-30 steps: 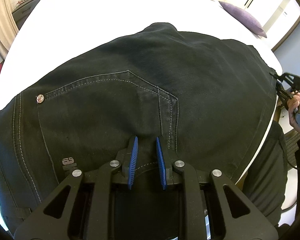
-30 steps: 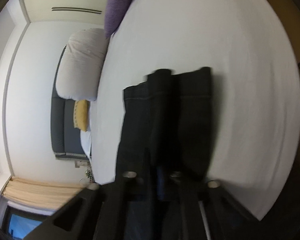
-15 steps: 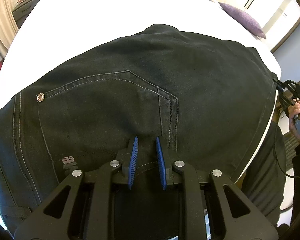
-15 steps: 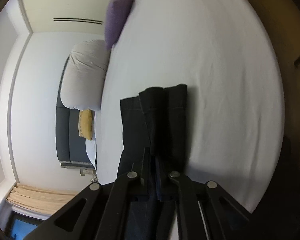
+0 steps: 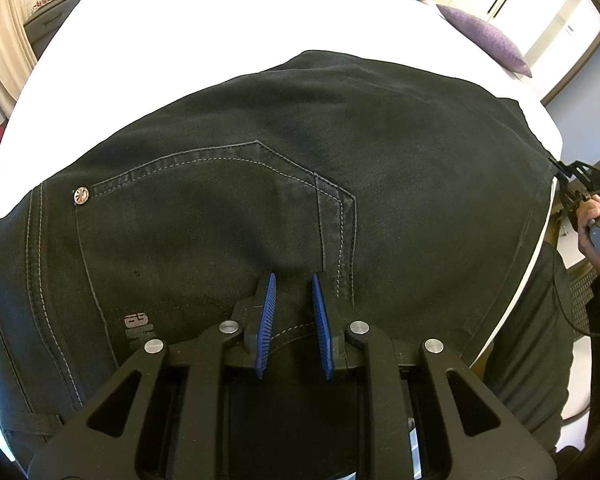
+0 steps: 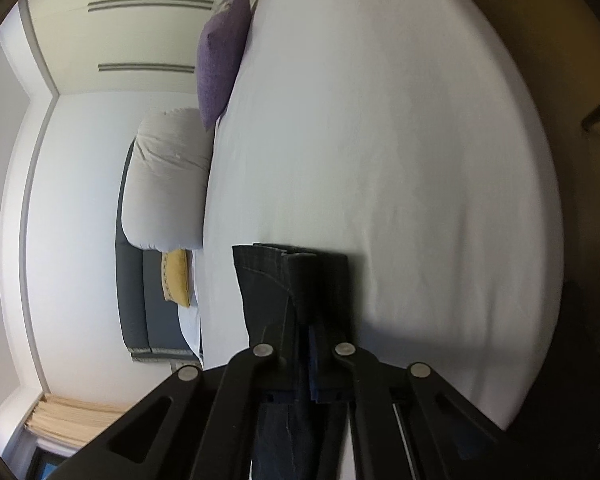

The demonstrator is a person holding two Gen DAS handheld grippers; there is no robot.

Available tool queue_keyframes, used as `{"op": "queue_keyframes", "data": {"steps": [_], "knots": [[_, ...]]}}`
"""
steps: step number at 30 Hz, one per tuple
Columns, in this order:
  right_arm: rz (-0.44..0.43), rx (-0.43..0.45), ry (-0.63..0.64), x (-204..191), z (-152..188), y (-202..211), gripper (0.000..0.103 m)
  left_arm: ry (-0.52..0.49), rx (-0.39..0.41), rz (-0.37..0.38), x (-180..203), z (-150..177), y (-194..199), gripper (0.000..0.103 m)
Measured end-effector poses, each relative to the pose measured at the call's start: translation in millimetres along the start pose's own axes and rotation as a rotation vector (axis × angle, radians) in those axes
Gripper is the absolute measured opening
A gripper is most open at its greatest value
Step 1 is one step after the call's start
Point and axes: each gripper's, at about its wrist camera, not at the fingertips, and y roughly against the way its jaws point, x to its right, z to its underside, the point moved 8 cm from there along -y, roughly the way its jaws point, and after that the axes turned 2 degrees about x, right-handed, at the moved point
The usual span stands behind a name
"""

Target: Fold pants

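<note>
Black jeans [image 5: 260, 152] lie flat on the white bed [image 5: 180, 20], back pocket and rivet facing up. My left gripper [image 5: 294, 312] points down at the waist area, its blue pads [image 5: 266, 320] pinching a ridge of the denim. At the right edge of the left wrist view a hand [image 5: 596, 220] holds my right gripper [image 5: 560, 176] at the far end of the legs. In the right wrist view that gripper [image 6: 308, 328] is closing tight on the stacked leg hems [image 6: 268, 280], which stick out past its fingers over the bed [image 6: 380, 120].
A purple cushion [image 6: 220, 60] and a white pillow [image 6: 168, 176] lie at the head of the bed, with a yellow cushion [image 6: 176, 276] by the grey headboard. A person's dark trouser leg [image 5: 532, 340] stands at the bed's right side. A dresser [image 5: 48, 12] is beyond.
My right gripper drew a little further to the right with the hems and rolled slightly; less hem shows past its fingers. The left gripper stayed put.
</note>
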Motion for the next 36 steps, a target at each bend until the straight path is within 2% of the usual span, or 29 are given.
{"op": "queue_keyframes", "data": {"steps": [7,9,15,17,18,20,21,22,23,25,26,28,29,30,34,36], "knots": [[0.027,0.005,-0.015,12,-3,-2,0.004,-0.002,0.0,0.011,0,-1,2,0.019],[0.052,-0.018,0.016,14,-4,-13,0.003,-0.008,0.0,0.018,-1,-1,3,0.019],[0.039,-0.09,0.053,13,-9,-20,0.002,-0.02,-0.008,0.047,-8,4,9,0.019],[0.025,-0.114,0.057,12,-10,-18,0.005,-0.018,-0.003,0.056,-12,7,13,0.019],[0.017,-0.123,0.05,10,-11,-12,0.011,-0.015,0.0,0.057,-13,9,14,0.019],[0.047,-0.078,0.088,2,-13,7,0.03,-0.005,0.009,0.062,-16,13,18,0.019],[0.072,-0.052,0.121,-3,-12,17,0.058,0.001,0.014,0.064,-18,15,19,0.019],[0.101,-0.027,0.158,-9,-8,29,0.068,0.008,0.02,0.067,-19,17,20,0.019],[0.105,-0.022,0.205,-18,5,41,0.068,0.012,0.025,0.069,-21,19,21,0.019],[0.069,-0.102,0.258,-33,38,47,0.068,0.018,0.036,0.076,-23,22,23,0.019],[0.045,-0.169,0.284,-41,66,49,0.066,0.021,0.04,0.08,-24,24,23,0.019],[-0.01,-0.315,0.339,-53,129,51,0.054,0.027,0.045,0.089,-23,26,24,0.019],[-0.027,-0.408,0.355,-56,168,49,0.052,0.029,0.047,0.093,-23,26,24,0.019],[-0.035,-0.471,0.352,-55,194,48,0.048,0.031,0.049,0.099,-26,28,25,0.019],[-0.063,-0.72,0.297,-46,297,38,0.047,0.033,0.058,0.113,-30,28,26,0.019],[-0.034,-0.789,0.301,-39,326,33,0.047,0.039,0.063,0.122,-34,30,28,0.019]]}}
